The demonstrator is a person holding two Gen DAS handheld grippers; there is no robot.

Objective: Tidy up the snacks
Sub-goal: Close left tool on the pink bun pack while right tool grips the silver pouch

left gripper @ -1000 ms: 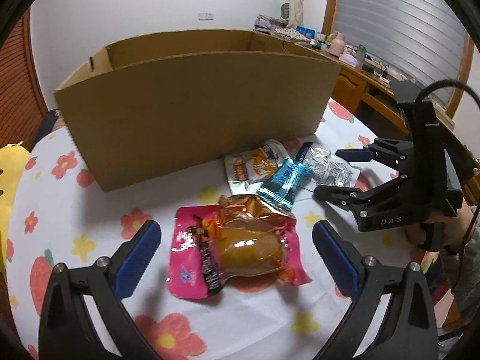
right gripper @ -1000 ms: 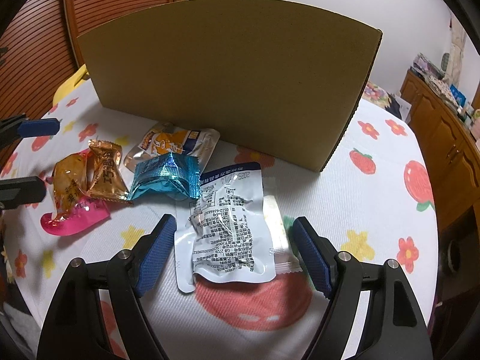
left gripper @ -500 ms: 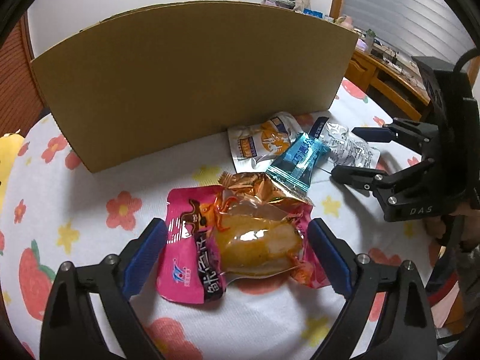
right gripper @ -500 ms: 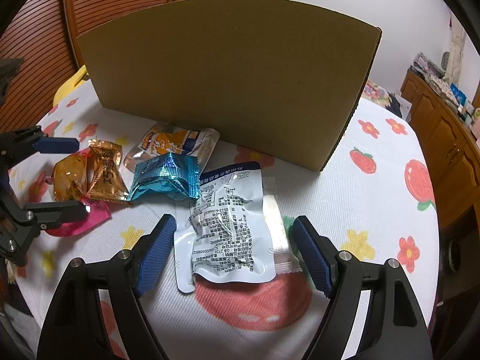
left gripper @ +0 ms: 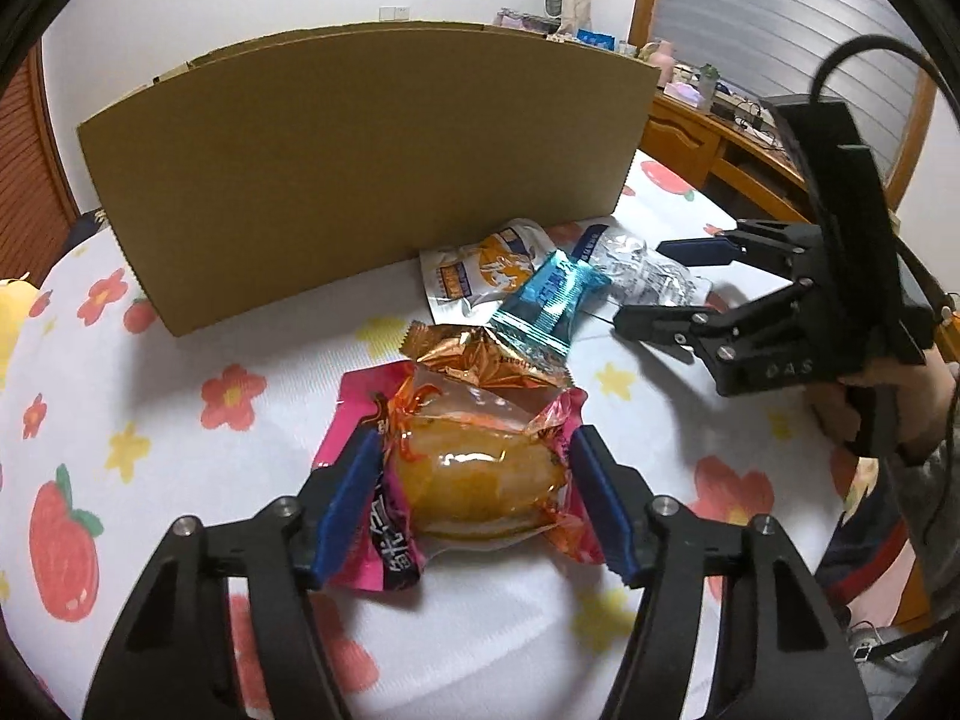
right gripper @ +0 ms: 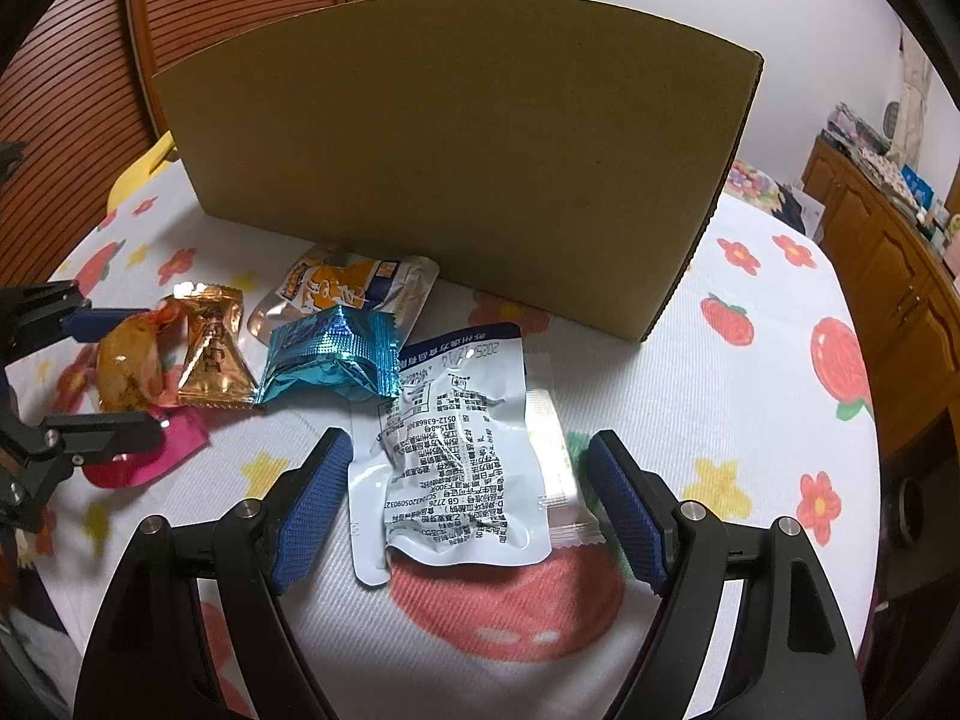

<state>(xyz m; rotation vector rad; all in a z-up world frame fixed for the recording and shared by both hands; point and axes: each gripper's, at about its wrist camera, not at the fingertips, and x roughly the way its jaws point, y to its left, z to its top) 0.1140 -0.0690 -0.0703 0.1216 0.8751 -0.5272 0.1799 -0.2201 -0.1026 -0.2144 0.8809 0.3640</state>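
Observation:
A tall cardboard box [left gripper: 360, 168] stands at the back of the table; it also shows in the right wrist view [right gripper: 468, 156]. Snack packets lie in front of it. My left gripper [left gripper: 474, 504] is closing around a clear orange-wrapped bun [left gripper: 480, 480] that lies on a pink packet [left gripper: 384, 546], its blue pads close beside the wrapper. My right gripper [right gripper: 468, 516] is open, its fingers on either side of a white printed packet [right gripper: 456, 450]. A teal packet [right gripper: 333, 357], a gold-orange candy packet [right gripper: 210, 354] and a white-orange pouch [right gripper: 354, 288] lie between them.
The round table has a white cloth [right gripper: 720, 420] with strawberries and flowers. Wooden cabinets [right gripper: 888, 276] stand to the right and a slatted wooden door [right gripper: 72, 96] to the left. A small white packet [right gripper: 558, 480] lies under the printed one.
My left gripper has moved forward and down onto the orange bun and its fingers have narrowed around it. My right gripper has stayed still and open.

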